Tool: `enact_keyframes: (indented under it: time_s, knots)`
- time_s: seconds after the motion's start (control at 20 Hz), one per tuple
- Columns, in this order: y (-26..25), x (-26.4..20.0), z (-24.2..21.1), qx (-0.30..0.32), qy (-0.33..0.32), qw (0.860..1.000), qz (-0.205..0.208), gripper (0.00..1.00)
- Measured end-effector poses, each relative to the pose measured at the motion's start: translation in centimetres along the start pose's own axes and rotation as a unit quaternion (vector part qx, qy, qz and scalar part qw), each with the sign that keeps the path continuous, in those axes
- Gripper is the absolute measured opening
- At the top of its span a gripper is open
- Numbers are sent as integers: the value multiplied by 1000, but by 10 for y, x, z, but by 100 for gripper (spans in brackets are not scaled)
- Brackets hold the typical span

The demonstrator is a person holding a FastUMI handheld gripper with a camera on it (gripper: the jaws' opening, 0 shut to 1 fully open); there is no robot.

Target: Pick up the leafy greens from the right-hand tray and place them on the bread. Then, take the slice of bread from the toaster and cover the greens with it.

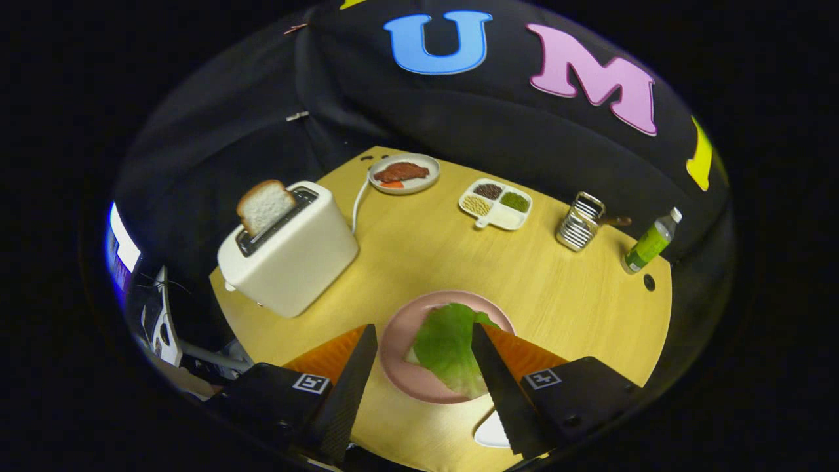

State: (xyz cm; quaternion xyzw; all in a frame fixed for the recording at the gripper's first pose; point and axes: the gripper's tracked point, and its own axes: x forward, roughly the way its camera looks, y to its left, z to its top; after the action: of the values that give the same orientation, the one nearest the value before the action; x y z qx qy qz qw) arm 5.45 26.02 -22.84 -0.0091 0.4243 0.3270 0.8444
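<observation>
A round wooden table [419,255] carries a white toaster [288,252] off to the left beyond the fingers, its cord [357,203] trailing back toward a grey plate [404,174] that holds a brown slab of meat and an orange slice. Farther right along the table's far side stand a white four-compartment dish [496,204] of coloured grains, a ribbed metal holder [580,223] and a small bottle [651,242] with a green label, all well apart from the gripper [424,337]. Nothing stands between the fingers and the pink plate [401,341], which sits just ahead of them. On that plate the leafy greens [449,347], a crinkled, pale-veined green leaf, lie spread flat over bread, of which a white sliver shows at the leaf's left edge. The fingers are spread wide, one on each side of the plate, gripping nothing; the right one overlaps the leaf's edge. A slice of bread [264,206], soft and white with a tan crust, stands tilted in the toaster's slot. A white object [491,432] shows partly beside the right finger.
</observation>
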Motion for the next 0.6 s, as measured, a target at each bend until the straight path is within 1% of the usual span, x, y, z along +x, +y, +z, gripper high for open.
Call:
enact_keyframes:
  time_s: [0.2,0.35,0.5,0.6]
  knots:
    - [66,-10,58,-39,-30,998,48,91]
    - [120,-4,86,-52,-34,995,83,91]
    - [168,9,107,-29,-30,992,119,91]
    - [193,21,121,-9,-20,991,132,91]
